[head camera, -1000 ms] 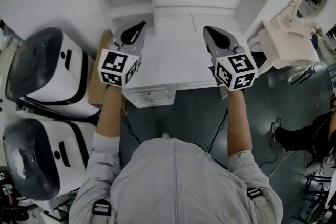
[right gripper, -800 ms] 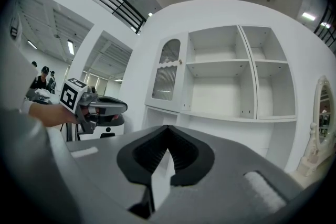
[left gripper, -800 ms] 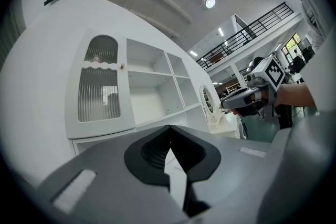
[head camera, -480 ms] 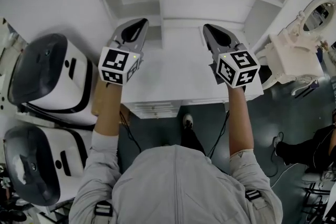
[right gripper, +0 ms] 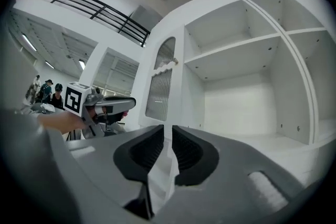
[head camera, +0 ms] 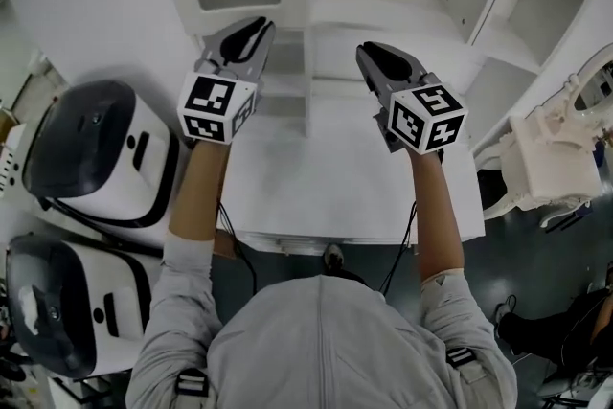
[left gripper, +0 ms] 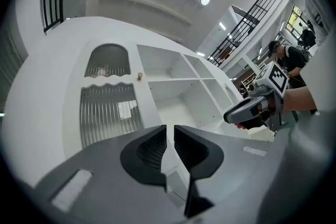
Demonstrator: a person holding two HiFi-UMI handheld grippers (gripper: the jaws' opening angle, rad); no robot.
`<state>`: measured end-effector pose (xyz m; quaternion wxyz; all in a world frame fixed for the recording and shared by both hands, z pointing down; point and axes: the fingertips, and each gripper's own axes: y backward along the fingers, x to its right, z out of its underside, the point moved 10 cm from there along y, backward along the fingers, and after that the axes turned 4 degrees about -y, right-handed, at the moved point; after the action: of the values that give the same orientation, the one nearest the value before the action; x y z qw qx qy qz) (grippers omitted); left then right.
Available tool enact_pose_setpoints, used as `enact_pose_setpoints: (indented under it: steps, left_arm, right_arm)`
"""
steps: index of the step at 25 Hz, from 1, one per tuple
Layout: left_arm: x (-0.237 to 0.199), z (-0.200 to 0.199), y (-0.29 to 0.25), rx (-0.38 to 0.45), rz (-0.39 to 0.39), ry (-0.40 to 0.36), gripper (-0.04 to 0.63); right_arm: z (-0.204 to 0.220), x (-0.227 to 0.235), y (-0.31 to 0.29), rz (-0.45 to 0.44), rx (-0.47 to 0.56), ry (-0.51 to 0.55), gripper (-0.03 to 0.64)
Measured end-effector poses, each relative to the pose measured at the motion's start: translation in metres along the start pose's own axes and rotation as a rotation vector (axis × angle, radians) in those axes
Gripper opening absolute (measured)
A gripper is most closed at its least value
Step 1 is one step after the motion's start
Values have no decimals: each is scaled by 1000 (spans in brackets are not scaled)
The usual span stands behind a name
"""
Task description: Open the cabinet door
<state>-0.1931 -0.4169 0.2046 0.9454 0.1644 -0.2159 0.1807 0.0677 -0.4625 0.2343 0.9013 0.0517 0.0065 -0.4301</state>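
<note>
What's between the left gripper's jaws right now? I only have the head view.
Observer: Nothing. The left gripper view shows the left gripper with its jaws opening, a narrow gap between them and no thing in it.
Operator: Does the door have a handle?
Observer: Yes. A small knob sits at the right edge of the ribbed glass door, level with the break between its arched upper pane and lower pane.
Operator: And the right gripper?
Observer: The right gripper is opening as well, with nothing between its jaws, and it faces the open shelves.
</note>
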Motion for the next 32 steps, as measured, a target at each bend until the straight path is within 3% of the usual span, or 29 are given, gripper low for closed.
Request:
enact_pose_setpoints:
  steps: [8, 16, 32]
  left_arm:
    - [-52, -46, -63, 81, -88, -87, 121]
    - [-87, -97, -110, 145, -146, -164, 144]
    - [-107, -124, -154, 138, -253, -269, 133]
  right_arm:
    - [-28, 26, -71, -130, 0, 24, 116]
    - [-54, 31, -126, -232, 3, 40, 135]
    - [-58, 42, -166, -238, -8, 11, 135]
